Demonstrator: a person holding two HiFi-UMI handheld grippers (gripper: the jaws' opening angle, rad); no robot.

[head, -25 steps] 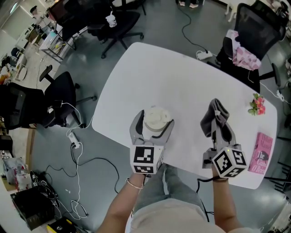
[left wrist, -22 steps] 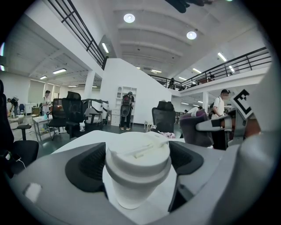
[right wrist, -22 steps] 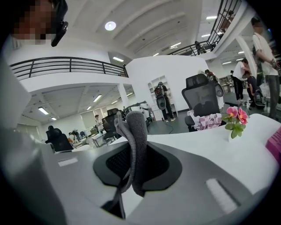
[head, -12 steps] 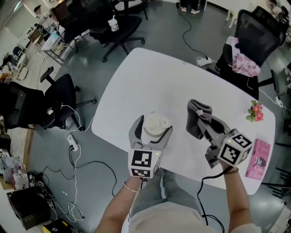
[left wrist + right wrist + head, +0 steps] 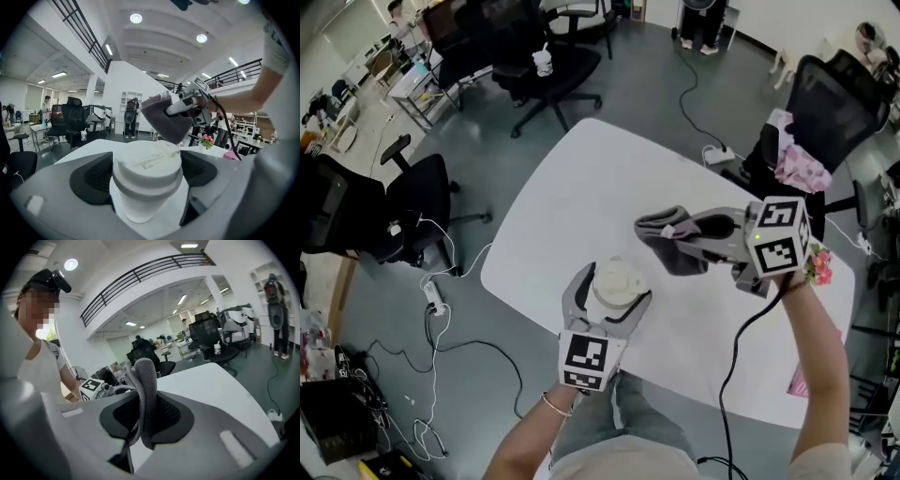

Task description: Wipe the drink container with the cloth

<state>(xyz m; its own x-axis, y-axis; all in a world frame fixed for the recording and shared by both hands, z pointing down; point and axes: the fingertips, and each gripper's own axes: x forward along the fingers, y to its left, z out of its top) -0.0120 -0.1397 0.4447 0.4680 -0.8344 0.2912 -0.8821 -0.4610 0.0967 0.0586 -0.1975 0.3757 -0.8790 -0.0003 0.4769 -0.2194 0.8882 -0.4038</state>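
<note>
- Beneath both tools, the white desk (image 5: 581, 197) lies as it did a second ago.
- The right hand-held gripper (image 5: 689, 234) has swung up from its place beside the left one. It now points sideways toward it, raised off the desk, with its jaws pinching the cloth.
- The left hand-held gripper (image 5: 614, 289) has stayed put, its jaws closed around the drink container.
- The grey cloth (image 5: 667, 246) hangs folded from the right hand-held gripper's jaws, now near and above the left hand-held gripper's tips.
- The drink container (image 5: 617, 279), white and lidded, stands upright between the left hand-held gripper's jaws.
- Pink flowers (image 5: 816, 265) sit just behind the right hand-held gripper's cube.
</note>
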